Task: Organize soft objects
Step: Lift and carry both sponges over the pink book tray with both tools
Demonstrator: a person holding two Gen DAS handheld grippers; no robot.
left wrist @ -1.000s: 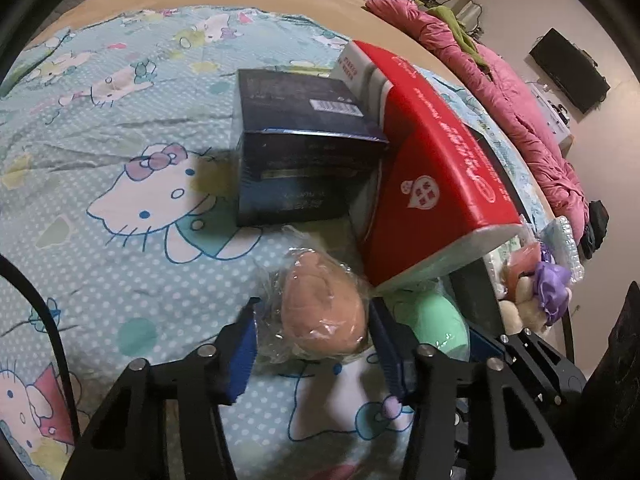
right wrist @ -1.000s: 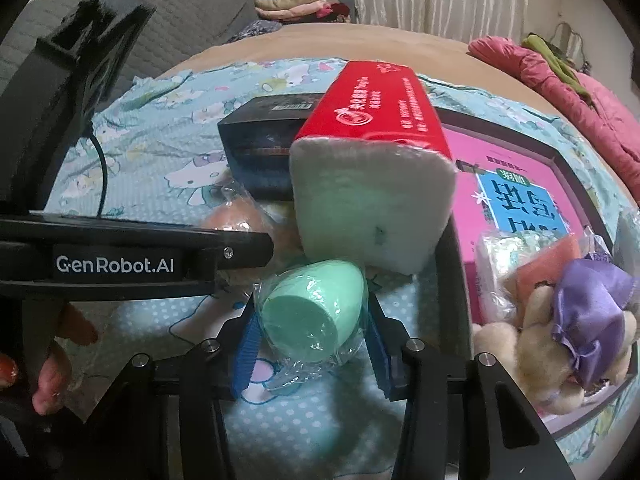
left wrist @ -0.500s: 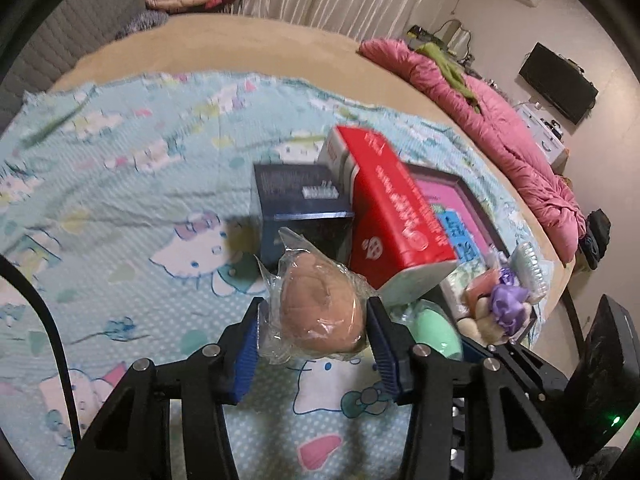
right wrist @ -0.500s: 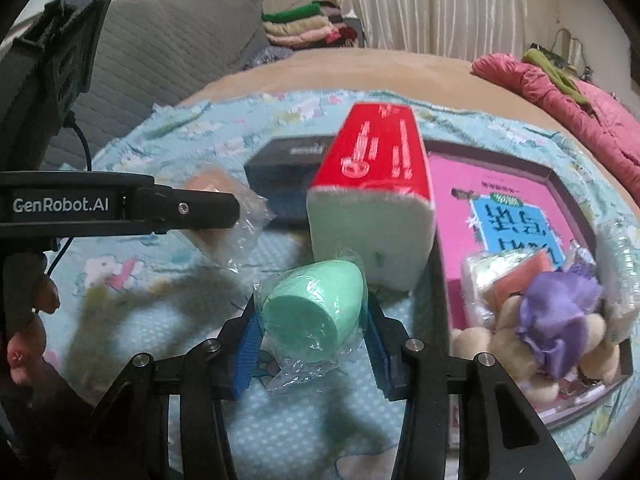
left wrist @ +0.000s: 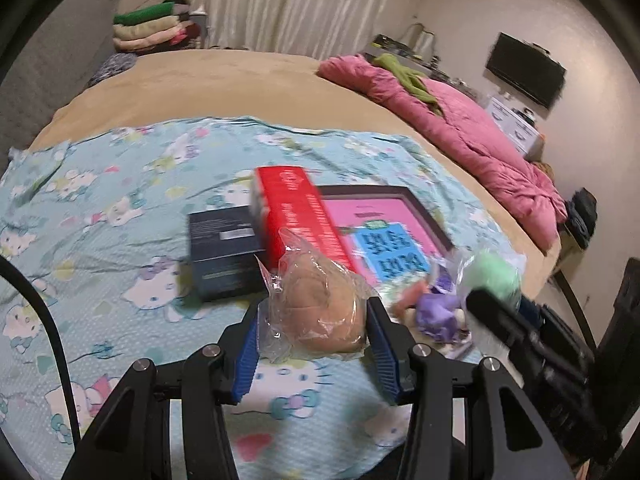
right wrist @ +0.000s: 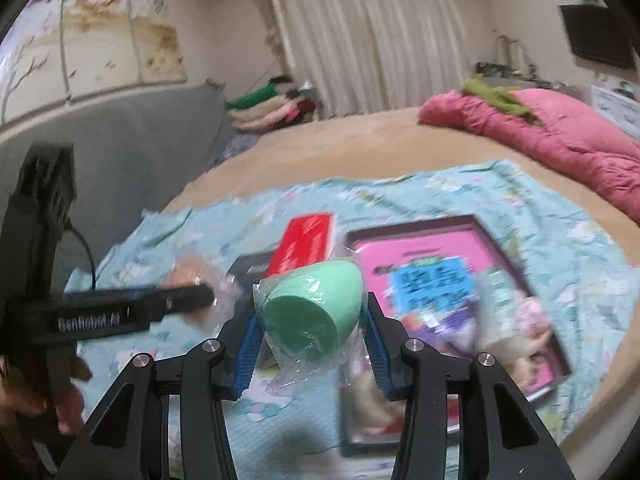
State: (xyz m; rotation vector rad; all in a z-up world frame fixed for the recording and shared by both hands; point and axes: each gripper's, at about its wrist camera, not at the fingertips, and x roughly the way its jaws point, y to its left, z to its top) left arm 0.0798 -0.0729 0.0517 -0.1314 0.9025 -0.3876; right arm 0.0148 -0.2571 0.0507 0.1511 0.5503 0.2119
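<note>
Gripping a wrapped tan sponge (left wrist: 320, 312) between part-open blue pads, the left gripper (left wrist: 316, 344) is holding it above the blue cartoon sheet (left wrist: 100, 240). Beside it, the right gripper (right wrist: 312, 340) is pinching a wrapped green sponge (right wrist: 316, 304), likewise airborne, near the pink tray (right wrist: 424, 248).

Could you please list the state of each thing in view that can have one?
Left gripper: shut on the beige sponge.
Beige sponge: bagged, held off the blanket.
Right gripper: shut on the green sponge.
Green sponge: bagged, held up.
Red tissue pack: lying on the blanket.
Pink box: open, holding toys.
</note>
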